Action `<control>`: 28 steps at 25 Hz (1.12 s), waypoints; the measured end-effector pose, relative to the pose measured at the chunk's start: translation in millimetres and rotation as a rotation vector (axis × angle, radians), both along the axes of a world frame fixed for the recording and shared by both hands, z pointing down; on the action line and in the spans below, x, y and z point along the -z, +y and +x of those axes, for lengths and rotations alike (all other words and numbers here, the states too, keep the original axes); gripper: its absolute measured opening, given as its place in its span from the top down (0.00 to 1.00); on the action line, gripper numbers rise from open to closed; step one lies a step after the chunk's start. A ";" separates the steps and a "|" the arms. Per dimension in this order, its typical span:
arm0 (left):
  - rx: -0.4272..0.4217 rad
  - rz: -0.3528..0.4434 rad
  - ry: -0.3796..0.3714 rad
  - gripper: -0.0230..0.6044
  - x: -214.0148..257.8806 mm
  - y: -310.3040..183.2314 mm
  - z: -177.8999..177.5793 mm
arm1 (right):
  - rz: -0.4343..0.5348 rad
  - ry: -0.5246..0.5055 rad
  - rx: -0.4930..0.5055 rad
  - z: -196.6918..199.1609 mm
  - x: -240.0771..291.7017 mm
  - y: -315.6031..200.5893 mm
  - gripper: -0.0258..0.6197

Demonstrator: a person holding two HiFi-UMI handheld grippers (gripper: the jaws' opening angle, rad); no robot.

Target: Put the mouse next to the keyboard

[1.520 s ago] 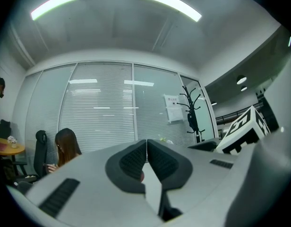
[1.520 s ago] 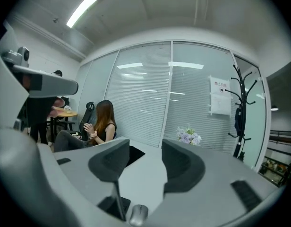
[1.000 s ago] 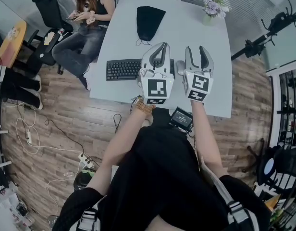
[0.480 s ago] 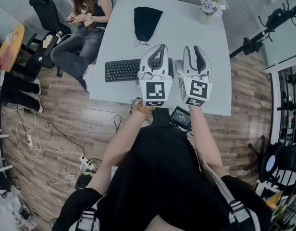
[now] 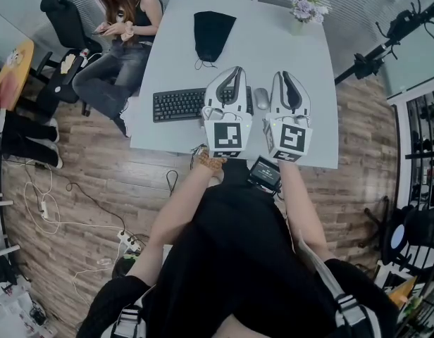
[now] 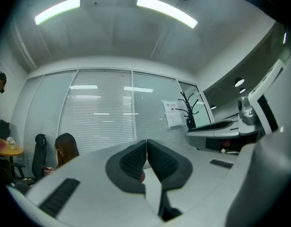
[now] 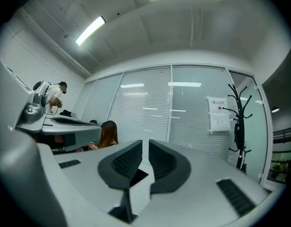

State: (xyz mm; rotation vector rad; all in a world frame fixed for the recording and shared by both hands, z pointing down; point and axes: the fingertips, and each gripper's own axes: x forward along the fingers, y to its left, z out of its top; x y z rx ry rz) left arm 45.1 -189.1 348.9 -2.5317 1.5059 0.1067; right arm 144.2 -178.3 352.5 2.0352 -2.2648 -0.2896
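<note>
1. Right gripper [image 7: 145,162] is closing its jaws, with a narrow gap showing between the pads and nothing in it.
2. Left gripper [image 6: 146,150] is holding its jaws pressed together, empty.
3. Both grippers are hovering side by side above the near edge of the white table [image 5: 273,41].
4. The mouse [image 5: 261,98] is lying on the table between them, just right of the keyboard [image 5: 176,105].

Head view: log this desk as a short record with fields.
mouse: on table, just right of keyboard, unheld
keyboard: near front edge, right end hidden by left hand-held gripper
left hand-held gripper: jaws together, empty
right hand-held gripper: jaws closing, nothing between
far side: black bag, flower vase
</note>
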 end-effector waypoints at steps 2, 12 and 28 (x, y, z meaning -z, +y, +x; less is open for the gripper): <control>-0.003 -0.005 0.002 0.94 -1.2 0.1 0.2 | 0.008 0.005 -0.004 -0.4 1.1 0.8 0.92; -0.013 -0.014 0.005 0.94 -7.0 4.0 0.6 | -0.002 0.035 -0.004 -4.4 -3.5 3.2 0.93; -0.014 -0.035 0.012 0.94 -16.3 3.4 1.0 | -0.031 0.065 0.021 -6.8 -12.5 3.1 0.94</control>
